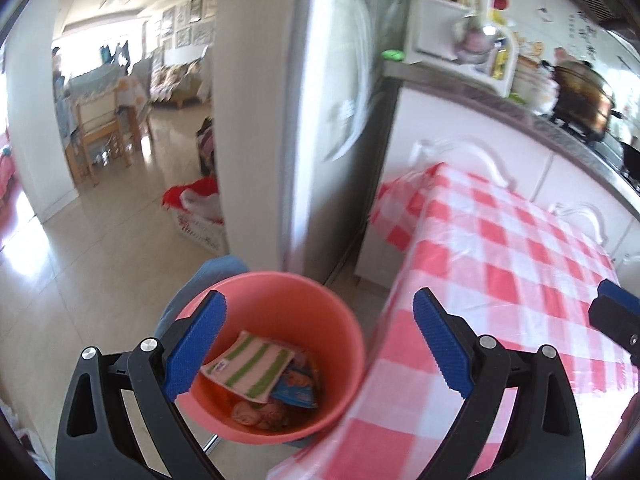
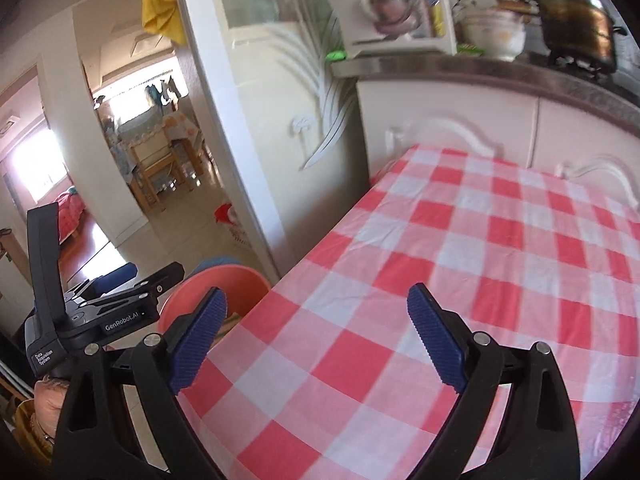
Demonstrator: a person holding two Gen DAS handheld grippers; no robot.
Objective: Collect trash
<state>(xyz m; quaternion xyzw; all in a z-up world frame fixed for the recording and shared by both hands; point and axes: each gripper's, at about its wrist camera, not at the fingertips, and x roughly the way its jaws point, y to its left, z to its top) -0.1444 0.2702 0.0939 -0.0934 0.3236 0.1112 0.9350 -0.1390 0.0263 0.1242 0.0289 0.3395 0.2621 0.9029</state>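
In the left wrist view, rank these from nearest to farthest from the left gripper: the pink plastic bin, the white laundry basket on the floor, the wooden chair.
1. Pink plastic bin, just below the left gripper, beside the table.
2. White laundry basket, on the floor by the doorway, left of centre.
3. Wooden chair, in the far room, upper left.

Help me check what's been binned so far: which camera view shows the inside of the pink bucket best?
The left wrist view. It looks down into the pink bucket, showing a green-striped cloth, a blue wrapper and other scraps. The right wrist view shows only part of its rim beside the checked tablecloth; the contents are mostly hidden.
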